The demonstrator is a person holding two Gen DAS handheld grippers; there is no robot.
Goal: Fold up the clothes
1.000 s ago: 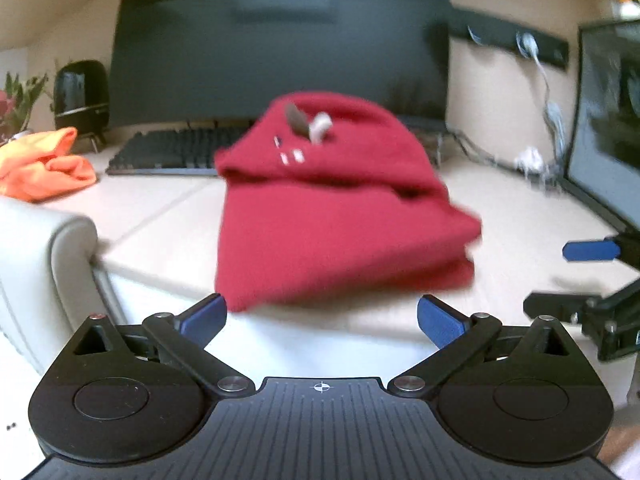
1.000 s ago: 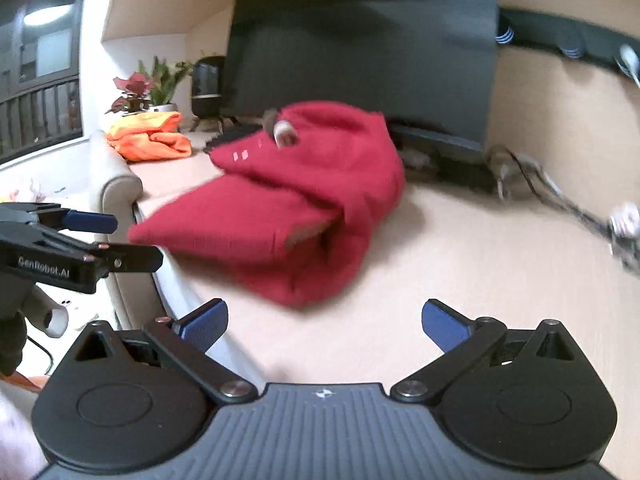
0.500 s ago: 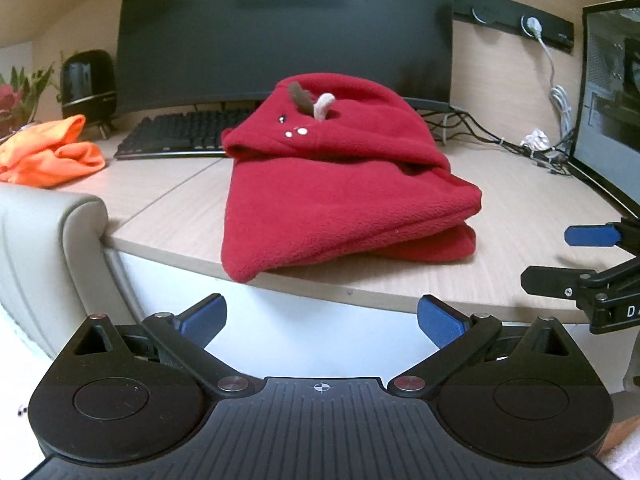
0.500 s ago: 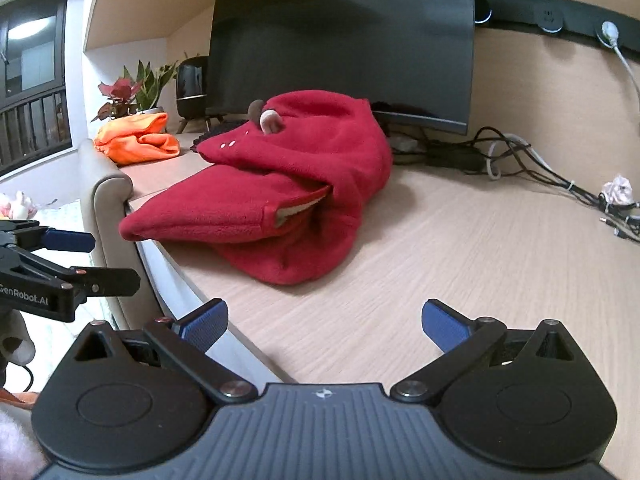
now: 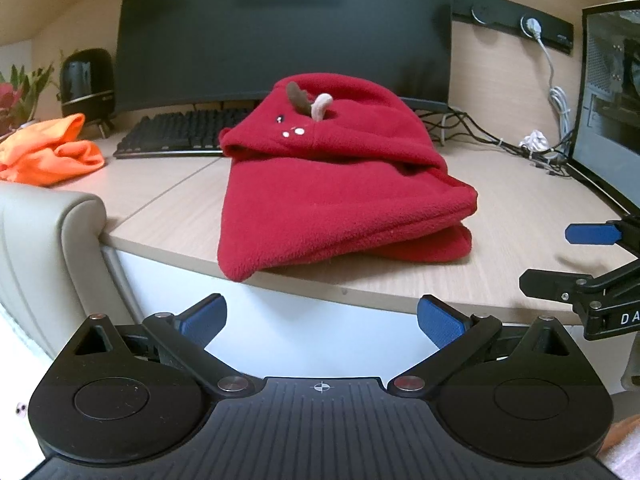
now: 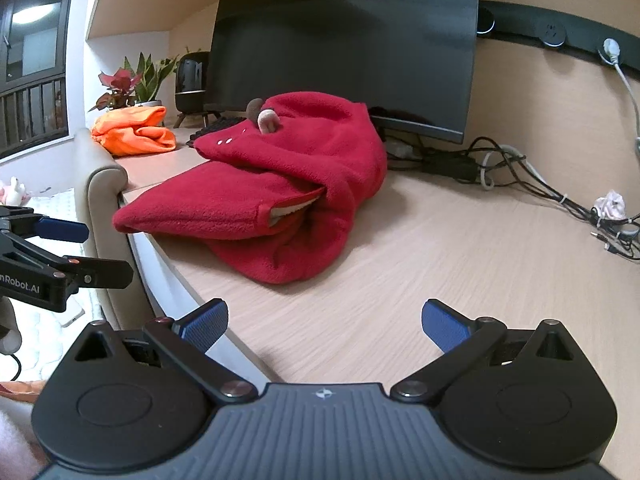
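A red fleece garment [image 5: 332, 192] lies folded in a bundle on the wooden desk [image 5: 168, 208], its hood with small brown and beige antlers on top; one corner hangs over the desk's front edge. The same red garment [image 6: 280, 192] fills the middle of the right wrist view. My left gripper [image 5: 320, 320] is open and empty, held back from the desk edge below the garment. My right gripper [image 6: 324, 322] is open and empty above the desk, short of the garment. Each gripper shows at the side of the other's view: right gripper [image 5: 592, 260], left gripper [image 6: 60, 248].
An orange garment [image 5: 48, 152] lies crumpled at the desk's far left. A keyboard [image 5: 180, 132], large monitor [image 5: 280, 28], black speaker [image 5: 86, 80], plant [image 6: 132, 84] and cables [image 6: 520, 176] line the back. A grey padded chair back [image 5: 48, 248] stands at the left.
The red garment was moving and blurred a second ago and now lies still on the desk. Both grippers stayed open and have drawn back slightly toward the desk's front.
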